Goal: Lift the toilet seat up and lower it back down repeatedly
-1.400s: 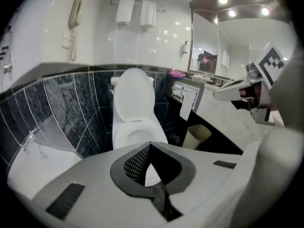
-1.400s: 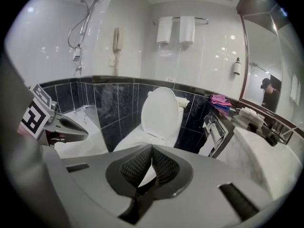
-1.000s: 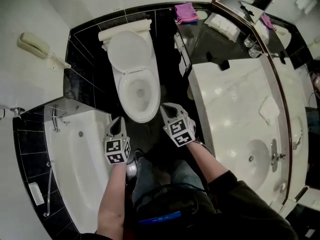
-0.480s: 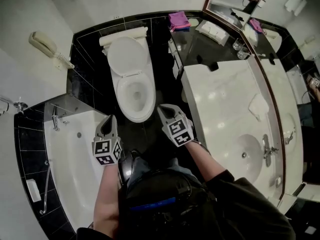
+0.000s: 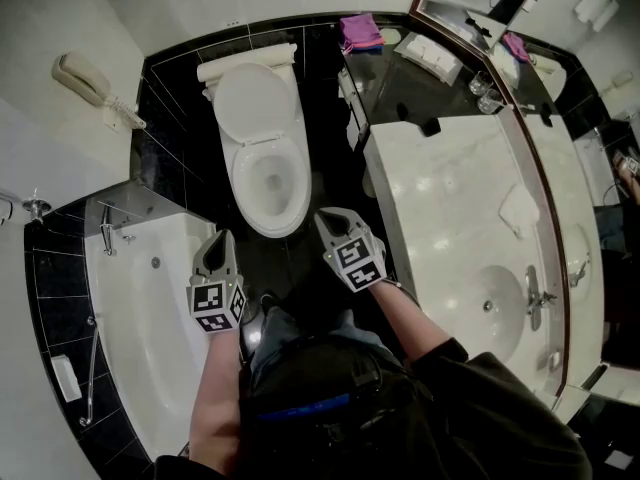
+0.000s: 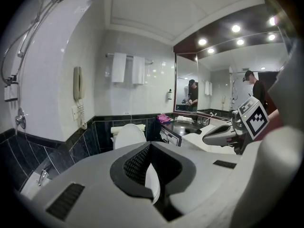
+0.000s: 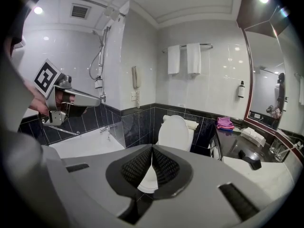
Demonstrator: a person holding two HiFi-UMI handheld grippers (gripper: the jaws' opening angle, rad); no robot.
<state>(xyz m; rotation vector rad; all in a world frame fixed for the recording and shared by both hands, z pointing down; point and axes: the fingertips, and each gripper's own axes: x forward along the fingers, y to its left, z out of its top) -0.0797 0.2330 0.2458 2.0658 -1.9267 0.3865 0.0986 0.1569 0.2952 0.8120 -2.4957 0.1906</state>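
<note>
As far as print goes, head view: only the black-and-white square codes on both gripper cubes; anything else is too small to read. Left gripper (image 5: 220,243) and right gripper (image 5: 330,220) are held low, one on either side of the front of the toilet (image 5: 270,183), tips near the bowl rim and apart from it. Toilet is white, set against black wall tile, between the bathtub (image 5: 150,298) and the vanity counter (image 5: 450,198). Lid (image 5: 258,103) is raised, leaning back on the cistern; bowl open. Can't tell if the seat ring is up with the lid or down on the bowl. Wall phone (image 5: 82,76) is on the left wall, pink cloth (image 5: 358,30) on the dark end of the counter.

Left gripper view: jaws together, pads meeting at the tip, nothing held. Raised lid (image 6: 129,136) sits just above the jaws, and a slice of white bowl shows below the pads. Right gripper (image 6: 223,134) is off to the right, its cube code facing the camera. Two white towels (image 6: 127,68) hang on a rail, phone to their left. Mirror (image 6: 216,94) shows a person in a dark cap.

Right gripper view: jaws closed too, empty. Lid (image 7: 173,132) is upright dead ahead above the pads, bowl front behind them. Left gripper (image 7: 78,99) is at left, over the tub. Wall bottle (image 7: 242,89) has a label, too small to read.
</note>
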